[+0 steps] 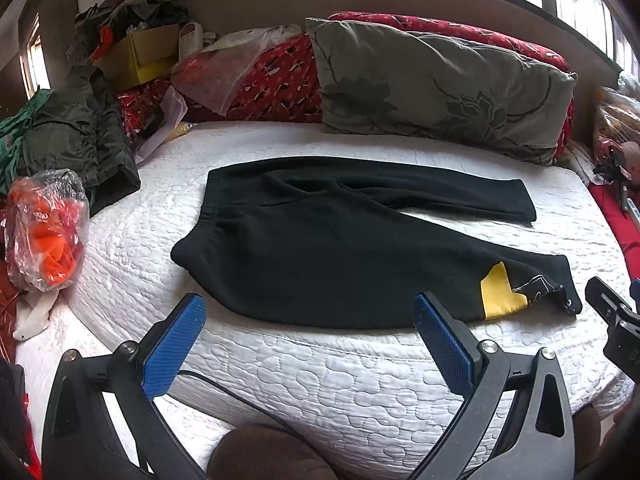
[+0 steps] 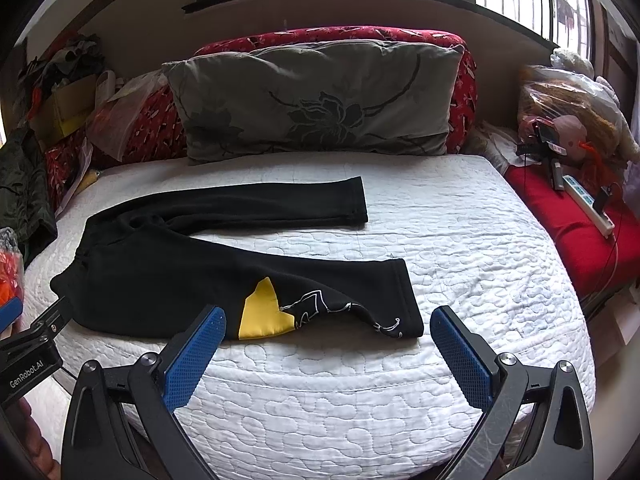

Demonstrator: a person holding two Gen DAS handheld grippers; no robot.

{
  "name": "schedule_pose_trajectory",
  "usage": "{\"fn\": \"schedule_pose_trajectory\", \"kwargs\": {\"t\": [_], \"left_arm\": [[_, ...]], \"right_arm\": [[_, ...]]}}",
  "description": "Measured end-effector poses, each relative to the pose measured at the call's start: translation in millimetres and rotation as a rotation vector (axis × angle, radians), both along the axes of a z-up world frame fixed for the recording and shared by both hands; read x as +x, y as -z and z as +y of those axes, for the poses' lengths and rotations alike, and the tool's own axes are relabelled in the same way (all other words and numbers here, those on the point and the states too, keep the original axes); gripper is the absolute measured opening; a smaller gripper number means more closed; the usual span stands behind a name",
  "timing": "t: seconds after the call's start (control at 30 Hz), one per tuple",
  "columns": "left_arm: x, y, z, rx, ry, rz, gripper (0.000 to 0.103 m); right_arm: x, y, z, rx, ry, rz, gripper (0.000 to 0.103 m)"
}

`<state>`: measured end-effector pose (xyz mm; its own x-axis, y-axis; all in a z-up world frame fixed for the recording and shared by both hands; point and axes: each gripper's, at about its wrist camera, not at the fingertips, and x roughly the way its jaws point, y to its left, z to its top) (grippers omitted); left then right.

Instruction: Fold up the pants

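Pants (image 1: 328, 240) lie flat on my bed (image 1: 320, 380), black, waistband to the left, both legs running right and splayed apart. Nearest me, my left gripper (image 1: 308, 320) hovers spread wide over the bed's front edge, short of the seat of the pants, holding nothing. My right gripper (image 2: 328, 332) is likewise spread, empty, its left finger just before the yellow patch (image 2: 264, 312) on the near leg, close to the cuff. Farther back, the far leg stretches toward a grey pillow (image 2: 316, 100) propped against a red cushion (image 2: 340, 36).
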<state>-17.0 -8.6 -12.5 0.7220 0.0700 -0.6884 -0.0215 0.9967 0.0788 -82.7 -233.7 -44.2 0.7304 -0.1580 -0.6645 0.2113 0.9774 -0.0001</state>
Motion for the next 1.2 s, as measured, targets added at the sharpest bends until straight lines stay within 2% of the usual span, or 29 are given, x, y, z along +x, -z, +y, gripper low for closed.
{"fn": "schedule_pose_trajectory", "kwargs": {"t": [0.67, 1.2], "left_arm": [[3.4, 5.9, 1.5, -0.001, -0.014, 0.038, 0.103], [6.0, 4.1, 5.0, -0.030, -0.015, 0.050, 0.103]], "right_arm": [[0.4, 7.2, 1.8, -0.004, 0.004, 0.007, 0.103], [1.2, 11.5, 0.0, 0.003, 0.012, 0.018, 0.103]]}}
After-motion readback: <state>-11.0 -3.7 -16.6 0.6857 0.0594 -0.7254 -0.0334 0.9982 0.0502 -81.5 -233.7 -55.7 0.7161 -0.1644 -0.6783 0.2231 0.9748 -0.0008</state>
